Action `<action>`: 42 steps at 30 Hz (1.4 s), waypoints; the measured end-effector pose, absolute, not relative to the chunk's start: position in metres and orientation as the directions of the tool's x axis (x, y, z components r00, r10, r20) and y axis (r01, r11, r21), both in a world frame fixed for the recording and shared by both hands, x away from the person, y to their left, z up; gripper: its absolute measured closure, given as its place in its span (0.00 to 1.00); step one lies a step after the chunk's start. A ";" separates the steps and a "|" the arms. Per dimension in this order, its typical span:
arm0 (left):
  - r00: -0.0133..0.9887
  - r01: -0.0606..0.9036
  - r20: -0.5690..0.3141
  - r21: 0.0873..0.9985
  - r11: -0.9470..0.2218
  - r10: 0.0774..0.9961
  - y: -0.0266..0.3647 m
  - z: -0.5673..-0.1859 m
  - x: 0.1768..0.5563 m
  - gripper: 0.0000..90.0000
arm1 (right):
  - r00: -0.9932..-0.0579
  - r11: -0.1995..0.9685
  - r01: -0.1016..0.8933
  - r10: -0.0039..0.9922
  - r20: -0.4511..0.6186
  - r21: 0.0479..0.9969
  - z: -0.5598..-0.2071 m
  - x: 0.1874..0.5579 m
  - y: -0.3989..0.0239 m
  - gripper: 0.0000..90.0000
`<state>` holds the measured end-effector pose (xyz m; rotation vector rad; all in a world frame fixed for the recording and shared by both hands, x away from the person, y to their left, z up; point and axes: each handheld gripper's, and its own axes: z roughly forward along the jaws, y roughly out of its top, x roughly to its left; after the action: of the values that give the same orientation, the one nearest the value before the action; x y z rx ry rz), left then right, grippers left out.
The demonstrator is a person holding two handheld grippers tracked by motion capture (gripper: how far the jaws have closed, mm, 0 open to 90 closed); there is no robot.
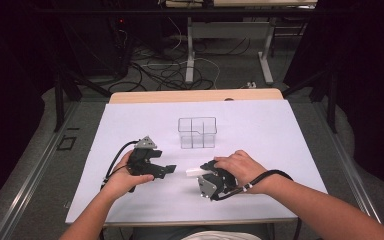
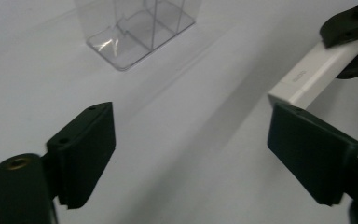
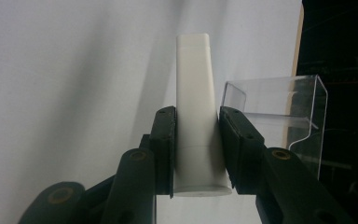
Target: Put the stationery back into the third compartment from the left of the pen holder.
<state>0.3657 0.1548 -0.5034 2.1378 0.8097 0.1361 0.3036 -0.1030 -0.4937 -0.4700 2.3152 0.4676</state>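
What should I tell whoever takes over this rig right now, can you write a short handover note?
Right gripper: shut on the white tube, holding it just above the table between the two hands.
Left gripper: open, nothing between its jaws, pointing toward the tube's free end.
Clear divided organizer: stands upright behind the grippers at the middle of the white table; its compartments look empty.
Done: tube picked up by the right gripper.
Left: likely a handover to the left gripper or placing the tube in an organizer compartment; neither has happened yet.
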 end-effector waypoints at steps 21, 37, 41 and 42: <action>0.960 0.266 -0.106 0.636 -0.724 0.260 0.112 -0.483 0.375 0.39 | -0.618 0.838 -0.535 -0.302 -0.726 0.107 -0.492 0.296 -0.095 0.74; 0.976 0.216 -0.139 0.605 -0.766 0.165 0.100 -0.482 0.386 0.51 | -0.609 0.832 -0.541 -0.287 -0.739 0.123 -0.494 0.298 -0.093 0.74; 0.976 0.218 -0.137 0.577 -0.787 0.170 0.098 -0.482 0.390 0.50 | -0.613 0.833 -0.540 -0.291 -0.734 0.120 -0.496 0.299 -0.092 0.74; 0.977 0.212 -0.138 0.574 -0.791 0.161 0.097 -0.483 0.391 0.51 | -0.623 0.838 -0.536 -0.307 -0.719 0.107 -0.496 0.299 -0.091 0.74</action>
<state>0.3908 0.0972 -0.4827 2.4999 0.2608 -0.1082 0.2993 -0.0909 -0.4955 -0.6112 2.2829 0.4054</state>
